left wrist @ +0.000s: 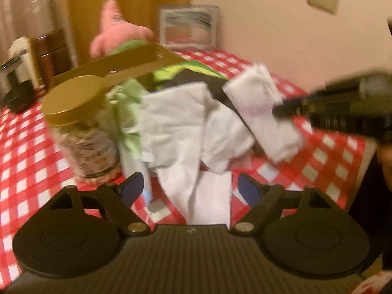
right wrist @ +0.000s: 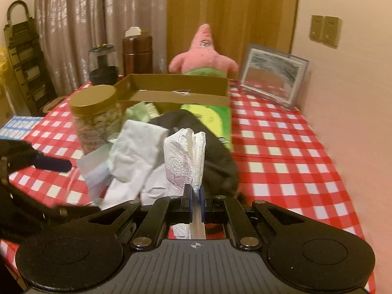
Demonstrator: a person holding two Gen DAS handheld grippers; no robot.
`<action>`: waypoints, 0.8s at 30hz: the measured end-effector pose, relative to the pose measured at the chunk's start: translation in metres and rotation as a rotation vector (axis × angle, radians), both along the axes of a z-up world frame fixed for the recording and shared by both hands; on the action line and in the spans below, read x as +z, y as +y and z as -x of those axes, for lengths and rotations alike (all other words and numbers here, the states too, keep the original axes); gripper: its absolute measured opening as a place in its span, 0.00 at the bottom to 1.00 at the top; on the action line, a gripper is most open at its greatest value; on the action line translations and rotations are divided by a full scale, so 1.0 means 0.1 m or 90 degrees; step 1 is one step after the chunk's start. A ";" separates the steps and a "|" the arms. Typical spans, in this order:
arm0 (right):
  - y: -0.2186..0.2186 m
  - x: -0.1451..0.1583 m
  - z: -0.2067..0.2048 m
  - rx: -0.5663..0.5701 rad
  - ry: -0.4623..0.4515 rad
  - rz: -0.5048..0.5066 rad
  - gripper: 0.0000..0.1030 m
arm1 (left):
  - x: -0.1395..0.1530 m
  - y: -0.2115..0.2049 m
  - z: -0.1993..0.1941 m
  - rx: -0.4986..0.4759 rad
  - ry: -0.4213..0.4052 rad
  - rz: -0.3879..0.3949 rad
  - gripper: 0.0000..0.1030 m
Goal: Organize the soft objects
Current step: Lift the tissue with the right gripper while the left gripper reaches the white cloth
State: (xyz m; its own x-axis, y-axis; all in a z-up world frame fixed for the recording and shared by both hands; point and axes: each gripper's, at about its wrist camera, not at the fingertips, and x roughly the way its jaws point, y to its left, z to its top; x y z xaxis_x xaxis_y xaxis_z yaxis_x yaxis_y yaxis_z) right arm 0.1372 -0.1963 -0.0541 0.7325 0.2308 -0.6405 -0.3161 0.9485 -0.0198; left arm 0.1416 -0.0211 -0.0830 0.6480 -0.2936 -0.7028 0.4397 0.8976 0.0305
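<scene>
One folded paper towel [right wrist: 186,156] is what the right gripper [right wrist: 195,196] has pinched between its jaws; it's white with a faint embossed purple swirl, standing up straight from the fingertips, and the bottom edge pokes back through behind the jaws. In the left wrist view the same towel [left wrist: 262,112] hangs off the tip of the right gripper [left wrist: 289,109], lifted above the cloth pile.

Just ahead of and below the right gripper is the pile: one white cloth [right wrist: 137,147], a dark black garment [right wrist: 213,156] under and right of the towel, a pale green cloth [right wrist: 138,112] further forward-left, plus something light blue [right wrist: 94,174] at the near-left edge. Hard to count pieces exactly, it's all bunched up.

The left gripper [left wrist: 189,188] has its jaws spread wide with nothing between them, hovering right at the near edge of the white cloth [left wrist: 181,132].

Forward of the pile sits one open cardboard box [right wrist: 176,93], with a bright green thing [right wrist: 208,117] partly inside. One jar with a gold lid [right wrist: 95,120] stands forward-left, touching the pile's edge. One pink starfish plush [right wrist: 203,56] stands behind the box, and one picture frame [right wrist: 272,73] is far forward-right.

Room-wise: to the right of the right gripper the red checked tablecloth [right wrist: 294,159] is bare all the way to the wall. Left side is tight with jar and left gripper [right wrist: 49,164].
</scene>
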 end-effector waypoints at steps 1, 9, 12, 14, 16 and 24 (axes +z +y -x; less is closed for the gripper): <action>-0.03 0.00 0.00 -0.003 0.000 0.001 0.06 | -0.04 -0.05 -0.02 -0.013 0.006 -0.016 0.76; -0.14 -0.09 -0.02 -0.020 0.015 0.001 0.06 | -0.43 -0.31 -0.15 -0.045 0.063 -0.094 0.65; -0.16 -0.13 -0.03 -0.025 0.021 -0.002 0.06 | -0.54 -0.32 -0.23 -0.019 0.084 -0.097 0.59; -0.17 -0.15 -0.04 -0.026 0.024 -0.003 0.06 | -0.57 -0.30 -0.28 -0.007 0.090 -0.088 0.56; -0.17 -0.16 -0.04 -0.027 0.026 -0.004 0.06 | -0.58 -0.28 -0.31 0.000 0.094 -0.076 0.52; -0.18 -0.16 -0.06 -0.032 0.024 -0.007 0.06 | -0.57 -0.27 -0.34 0.009 0.099 -0.052 0.21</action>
State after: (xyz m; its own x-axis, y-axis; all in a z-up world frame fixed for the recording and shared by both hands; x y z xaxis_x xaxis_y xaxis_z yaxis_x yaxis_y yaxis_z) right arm 0.1431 -0.2146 -0.0700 0.7182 0.2024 -0.6657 -0.2689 0.9632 0.0027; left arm 0.1751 -0.0479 -0.1400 0.5336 -0.2226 -0.8159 0.4323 0.9010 0.0369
